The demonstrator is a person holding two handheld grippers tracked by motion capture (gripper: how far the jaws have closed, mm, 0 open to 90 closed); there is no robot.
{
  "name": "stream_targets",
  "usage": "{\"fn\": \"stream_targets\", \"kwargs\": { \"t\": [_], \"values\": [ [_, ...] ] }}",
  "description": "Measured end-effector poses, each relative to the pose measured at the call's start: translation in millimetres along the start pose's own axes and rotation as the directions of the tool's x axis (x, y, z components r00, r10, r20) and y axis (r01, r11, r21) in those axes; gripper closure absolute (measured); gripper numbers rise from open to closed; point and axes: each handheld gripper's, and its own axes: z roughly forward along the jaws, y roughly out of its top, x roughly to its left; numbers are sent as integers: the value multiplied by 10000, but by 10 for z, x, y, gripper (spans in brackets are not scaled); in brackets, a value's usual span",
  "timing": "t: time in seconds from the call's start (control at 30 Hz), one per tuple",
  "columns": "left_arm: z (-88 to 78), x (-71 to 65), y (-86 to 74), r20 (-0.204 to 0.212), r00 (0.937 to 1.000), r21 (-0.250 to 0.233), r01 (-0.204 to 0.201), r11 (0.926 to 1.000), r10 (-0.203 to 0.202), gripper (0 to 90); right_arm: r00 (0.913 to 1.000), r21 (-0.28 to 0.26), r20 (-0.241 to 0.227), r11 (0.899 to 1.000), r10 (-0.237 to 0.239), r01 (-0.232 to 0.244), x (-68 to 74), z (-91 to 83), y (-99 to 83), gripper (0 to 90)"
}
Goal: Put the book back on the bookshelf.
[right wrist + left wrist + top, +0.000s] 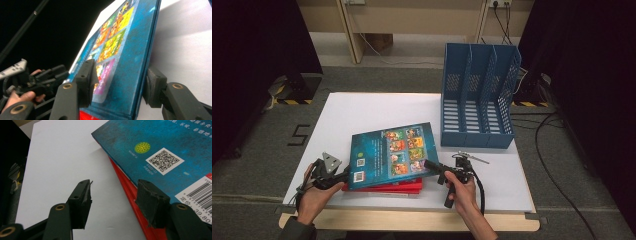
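We see a large teal-blue hardcover picture book (393, 155) lying back cover up on top of a red book (398, 188), near the front edge of the white tabletop (372, 112). In the high view its long axis runs roughly across the table, left to right, turned a little so that the right end sits farther from us than the left. Its far right corner points toward the blue plastic three-slot file rack (478, 95), which stands upright just beyond it. The cover panel of small coloured pictures lies toward the book's right end; the white QR square and the barcode sit at its left end.

Our left gripper (343, 176) reaches the book's near left corner. In the left gripper view one jaw rests on the barcode corner of the cover and the other stands apart over bare table, so we cannot tell whether it clamps anything.

Our right gripper (432, 166) meets the book's right end. In the right gripper view one jaw lies over the cover and the other against the outer edge, with the board between them; whether the pads (86, 80) press on it we cannot tell. There the book looks raised off the red one.
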Motion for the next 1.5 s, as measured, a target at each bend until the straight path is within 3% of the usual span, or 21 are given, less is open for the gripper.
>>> {"fn": "stream_targets", "kwargs": {
  "t": [0.07,0.13,0.2,0.33,0.47,0.57,0.63,0.73,0.83,0.93,1.0,1.1,1.13,1.3,1.5],
  "values": [
    [-5,-36,9,6,9999,-29,-114,9999,114,460,9989,33,-286,9993,367,-366,16,-5,-7,509],
    [-10,-81,23,228,9996,-92,-138,9999,140,440,9986,235,-423,9992,331,-321,55,16,-27,539],
    [-21,-129,34,141,9991,-134,-404,9991,406,422,9995,34,-279,9999,-155,157,81,25,-45,617],
    [-30,-203,54,433,9976,-241,-537,9983,547,334,9981,-621,-164,9963,-600,588,102,-53,44,645],
    [-31,-283,76,409,9963,-365,-739,9966,754,337,9935,-1006,-119,9887,-1128,1110,140,-104,133,656],
    [-31,-322,93,334,9951,-372,-920,9951,932,338,9964,-1290,-407,9893,-741,683,151,-91,155,615],
    [-29,-351,100,358,9943,-427,-984,9942,1000,353,9969,-1080,-166,9913,-769,746,175,-63,156,605],
    [-33,-412,110,417,9927,-506,-1107,9926,1129,398,9941,-1214,191,9866,-1070,1086,172,-6,150,624],
    [-33,-460,127,567,9897,-625,-1280,9898,1315,398,9853,-1659,652,9719,-1579,1668,178,6,191,647],
    [-30,-462,134,656,9894,-686,-1248,9898,1293,250,9792,-1872,807,9621,-1861,1983,244,-18,263,660],
    [-27,-430,137,1167,9879,-699,-947,9930,1025,209,9724,-1898,886,9547,-2157,2291,285,-39,314,664],
    [-16,-376,128,1360,9879,-686,-656,9955,745,210,9562,-2048,1067,9351,-2724,2892,364,-73,400,668],
    [-12,-359,124,1360,9886,-672,-561,9962,648,209,9491,-2153,1199,9256,-2913,3113,399,-93,443,670],
    [5,-222,104,1208,9924,-664,-140,9977,220,209,9280,-2377,1380,8980,-3461,3703,474,-139,554,683],
    [19,-38,71,1153,9917,-701,648,9954,-564,208,9166,-2890,1342,8699,-3767,3998,570,-215,728,727]
  ]
}}
